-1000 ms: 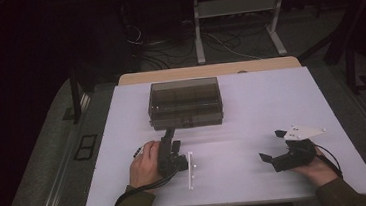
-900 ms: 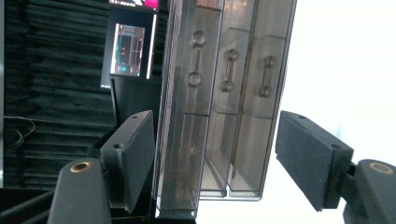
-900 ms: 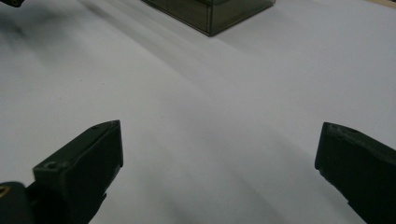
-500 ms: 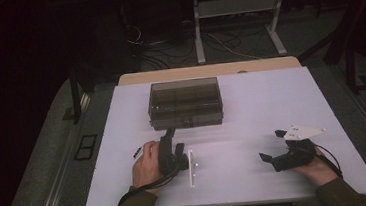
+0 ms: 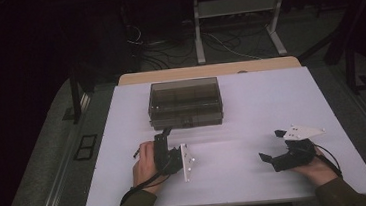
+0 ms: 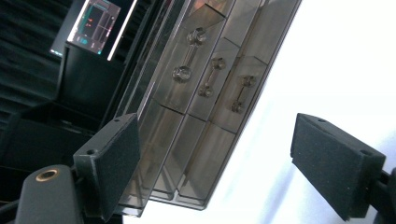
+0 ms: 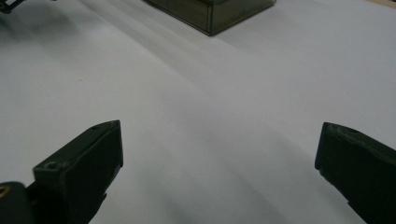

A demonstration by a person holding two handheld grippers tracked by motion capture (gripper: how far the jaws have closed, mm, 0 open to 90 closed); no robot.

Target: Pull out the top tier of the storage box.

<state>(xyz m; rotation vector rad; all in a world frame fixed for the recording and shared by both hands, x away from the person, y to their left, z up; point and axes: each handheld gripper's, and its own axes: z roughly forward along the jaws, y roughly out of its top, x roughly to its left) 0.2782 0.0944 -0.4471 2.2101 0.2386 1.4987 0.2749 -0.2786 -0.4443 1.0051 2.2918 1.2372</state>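
Your left gripper (image 5: 166,133) lay on its side on the white table (image 5: 251,102), just near of the smoky translucent compartment box (image 5: 185,103), which sat closed at the far middle of the table. Its jaws had just been opening and stood wide; in the left gripper view the two pads (image 6: 112,163) framed the box (image 6: 196,107) with nothing between them and nothing pressed. Your right gripper (image 5: 273,148) rested well apart at the near right, jaws also spread, holding nothing; its own view looked across bare table (image 7: 196,116) toward a corner of the box (image 7: 210,14). I judged the step to be the approach to the box's near front, where a small latch seemed to sit, grip not yet made. The next move likely called for carrying the open left jaws forward to that front edge and squaring the tilted wrist first, since the gripper lay rolled over. Through the lid you could make out divided compartments, three of them each holding a small dumbbell-shaped metal part (image 6: 189,55); I couldn't tell what the other cells held.
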